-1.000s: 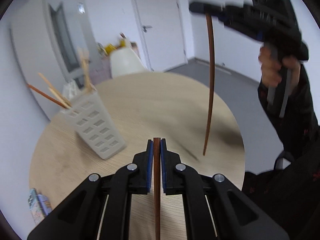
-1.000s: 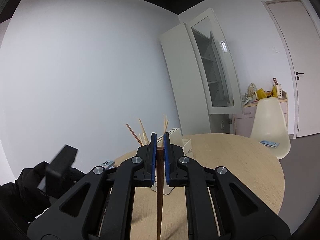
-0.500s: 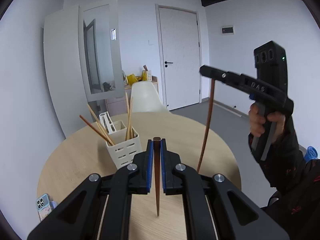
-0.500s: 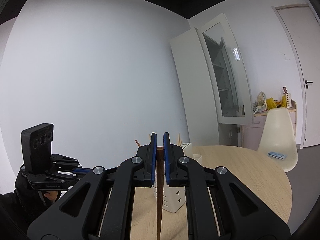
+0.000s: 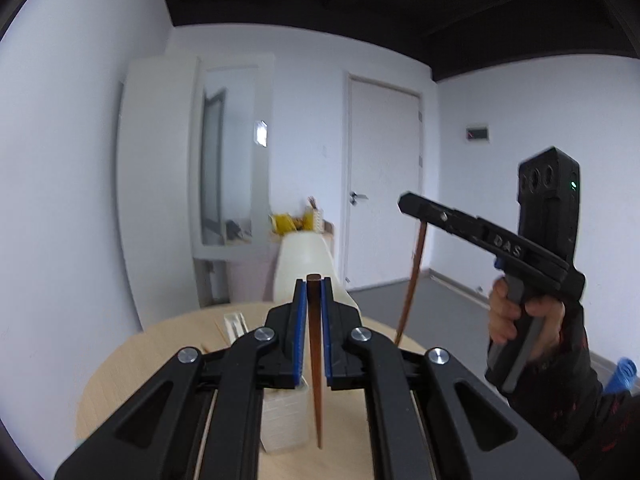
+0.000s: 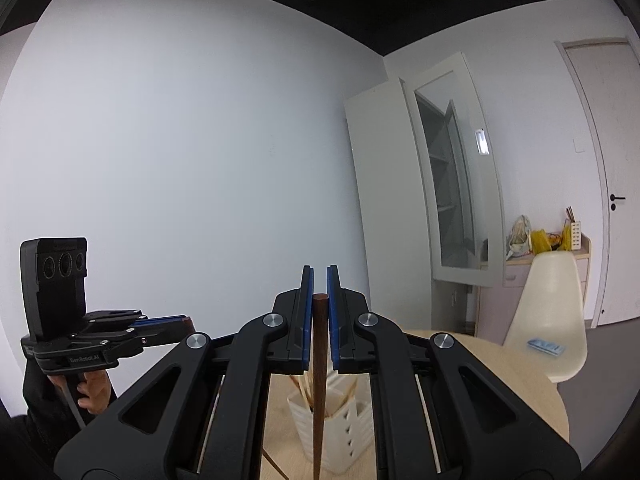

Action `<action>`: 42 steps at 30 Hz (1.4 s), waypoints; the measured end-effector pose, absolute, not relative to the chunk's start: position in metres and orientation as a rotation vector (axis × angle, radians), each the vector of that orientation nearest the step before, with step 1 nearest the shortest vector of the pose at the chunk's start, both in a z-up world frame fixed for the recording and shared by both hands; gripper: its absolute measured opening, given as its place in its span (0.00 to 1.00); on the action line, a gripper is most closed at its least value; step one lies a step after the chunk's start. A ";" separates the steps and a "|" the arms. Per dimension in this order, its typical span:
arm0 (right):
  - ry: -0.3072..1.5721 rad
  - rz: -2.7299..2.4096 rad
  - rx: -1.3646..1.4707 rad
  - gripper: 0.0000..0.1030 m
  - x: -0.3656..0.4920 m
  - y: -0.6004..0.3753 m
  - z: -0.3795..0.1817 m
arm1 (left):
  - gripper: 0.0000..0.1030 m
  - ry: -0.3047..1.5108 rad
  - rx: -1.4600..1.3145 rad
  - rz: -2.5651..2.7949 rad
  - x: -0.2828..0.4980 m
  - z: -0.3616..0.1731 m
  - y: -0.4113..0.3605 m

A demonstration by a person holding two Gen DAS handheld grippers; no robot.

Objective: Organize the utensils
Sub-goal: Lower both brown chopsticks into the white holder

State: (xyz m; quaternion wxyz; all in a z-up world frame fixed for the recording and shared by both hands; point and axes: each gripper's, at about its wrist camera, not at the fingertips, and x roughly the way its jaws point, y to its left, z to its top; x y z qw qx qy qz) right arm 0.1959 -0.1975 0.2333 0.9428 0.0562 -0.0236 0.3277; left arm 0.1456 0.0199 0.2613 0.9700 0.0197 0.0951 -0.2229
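A small room with pale walls, a white door (image 5: 384,184) at the far side and a tall white cabinet (image 6: 436,184) with a glass door beside it. A cream chair (image 6: 548,320) stands at the far edge of a round wooden tabletop (image 6: 500,368). On the tabletop sits a white slotted holder (image 6: 340,428) with several pale chopsticks already standing in it, so part of the sorting looks done. A person holds a hand-held gripper in each hand, both raised above the tabletop. The left gripper (image 5: 315,292) has its jaws clenched on a dark brown chopstick (image 5: 315,360) that hangs straight down, its tip over the tabletop just right of the holder. The right gripper (image 6: 319,284) likewise has its jaws clamped on a second dark chopstick (image 6: 319,380), hanging upright in front of the holder; from the left view this gripper shows at the right, held by a bare hand (image 5: 520,312) in a dark sleeve. What seems left is to lower both dark chopsticks into the holder. The sticks already inside lean across the opening and may crowd the way in, and each gripper's own body hides much of the holder from its camera. A shelf at the far wall carries yellow bags (image 6: 540,240) and another small holder, well apart from the work.
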 end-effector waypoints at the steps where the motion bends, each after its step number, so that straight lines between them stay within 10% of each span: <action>1: -0.050 0.670 0.117 0.06 0.199 -0.196 0.239 | 0.07 0.189 0.031 -0.453 0.150 0.267 0.022; 13: -0.076 0.627 0.130 0.06 0.257 -0.153 0.283 | 0.07 0.119 -0.025 -0.329 0.210 0.306 0.028; 42: 0.153 0.624 0.059 0.07 0.332 -0.124 0.179 | 0.07 0.366 -0.087 -0.330 0.289 0.189 0.051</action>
